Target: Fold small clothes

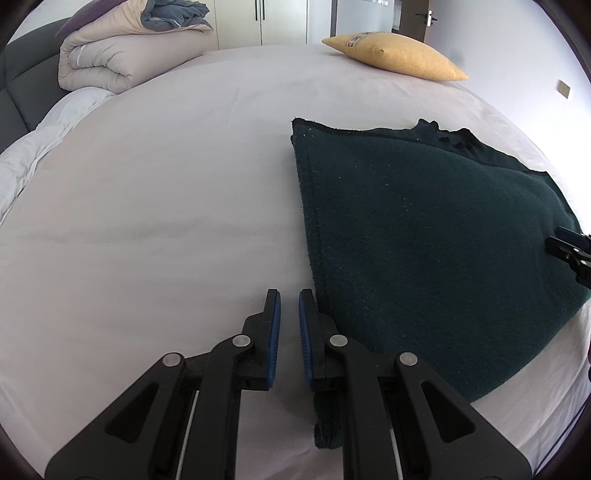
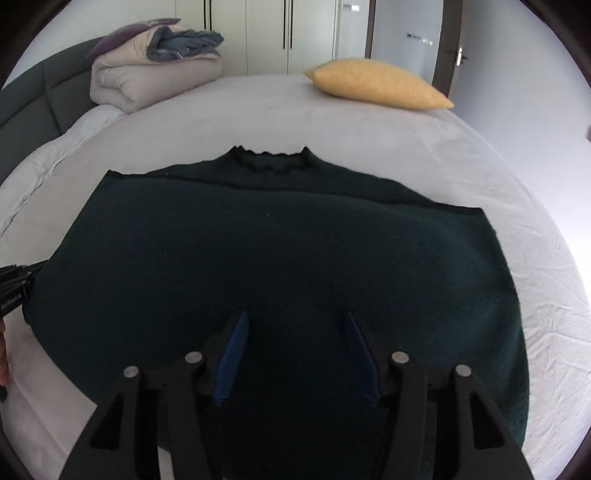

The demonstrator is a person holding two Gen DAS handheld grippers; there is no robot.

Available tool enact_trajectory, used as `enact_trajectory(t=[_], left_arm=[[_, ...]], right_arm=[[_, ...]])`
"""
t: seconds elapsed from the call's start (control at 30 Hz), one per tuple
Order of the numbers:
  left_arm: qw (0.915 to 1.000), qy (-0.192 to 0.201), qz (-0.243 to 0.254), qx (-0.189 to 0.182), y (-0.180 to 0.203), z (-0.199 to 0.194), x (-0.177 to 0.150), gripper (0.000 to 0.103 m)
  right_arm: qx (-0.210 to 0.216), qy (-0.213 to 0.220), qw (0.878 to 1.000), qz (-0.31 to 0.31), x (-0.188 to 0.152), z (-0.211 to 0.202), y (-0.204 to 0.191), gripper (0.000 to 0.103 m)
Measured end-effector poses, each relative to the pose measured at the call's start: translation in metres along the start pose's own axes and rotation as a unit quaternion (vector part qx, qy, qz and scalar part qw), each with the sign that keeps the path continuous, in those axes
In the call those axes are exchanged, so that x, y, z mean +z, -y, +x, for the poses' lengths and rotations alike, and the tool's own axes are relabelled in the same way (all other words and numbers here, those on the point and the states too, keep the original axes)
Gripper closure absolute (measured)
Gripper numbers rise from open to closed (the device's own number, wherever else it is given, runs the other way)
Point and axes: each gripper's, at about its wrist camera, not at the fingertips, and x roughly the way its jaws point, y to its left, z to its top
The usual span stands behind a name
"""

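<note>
Where bed (image 2: 332,122) meets wardrobe (image 2: 266,33), sweater (image 2: 280,258), yellow pillow (image 2: 376,83)

Dark green sweater (image 2: 280,258), yellow pillow (image 2: 376,85)

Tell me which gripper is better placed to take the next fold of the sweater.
Right, probably. The right gripper hangs open directly over the dark green sweater, while the left gripper sits nearly shut over bare sheet beside its edge.

- left gripper (image 2: 14,291) body: small white print, blurred, unreadable
- yellow pillow (image 1: 397,55): dark patch of print, not legible
</note>
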Motion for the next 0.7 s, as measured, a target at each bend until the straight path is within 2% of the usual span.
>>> enact_trajectory(t=[0.07, 0.13, 0.27, 0.3, 0.4, 0.43, 0.53, 0.6, 0.7], left_arm=[[1.0000, -0.001, -0.001, 0.000, 0.000, 0.002, 0.000, 0.093], [1.0000, -0.002, -0.003, 0.000, -0.001, 0.002, 0.000, 0.093], [1.0000, -0.004, -0.005, -0.004, -0.002, 0.003, 0.001, 0.093], [1.0000, -0.005, -0.006, -0.005, -0.002, 0.003, 0.001, 0.093], [0.9997, -0.011, -0.017, -0.015, -0.006, 0.002, 0.002, 0.093], [0.9994, -0.013, -0.025, -0.022, -0.007, 0.002, 0.003, 0.093], [0.9958, -0.024, -0.065, -0.061, -0.018, 0.001, 0.005, 0.093], [0.9874, -0.034, -0.106, -0.113, -0.028, 0.001, 0.005, 0.093], [0.9757, -0.046, -0.146, -0.156, -0.039, 0.001, 0.004, 0.093]], right_arm=[[-0.006, -0.001, 1.000, 0.010, -0.004, -0.003, 0.009, 0.044], [-0.032, 0.000, 0.999, 0.026, -0.011, -0.012, 0.023, 0.044], [-0.081, 0.009, 0.991, 0.103, -0.021, -0.033, 0.058, 0.043], [-0.076, 0.017, 0.990, 0.121, -0.024, -0.040, 0.063, 0.043], [-0.025, 0.044, 0.988, 0.145, -0.020, -0.058, 0.064, 0.042], [-0.008, 0.052, 0.989, 0.141, -0.019, -0.061, 0.060, 0.039], [0.062, 0.066, 0.988, 0.125, -0.011, -0.066, 0.043, 0.032], [0.104, 0.065, 0.985, 0.118, -0.006, -0.063, 0.031, 0.032], [0.154, 0.063, 0.979, 0.117, -0.003, -0.059, 0.016, 0.032]])
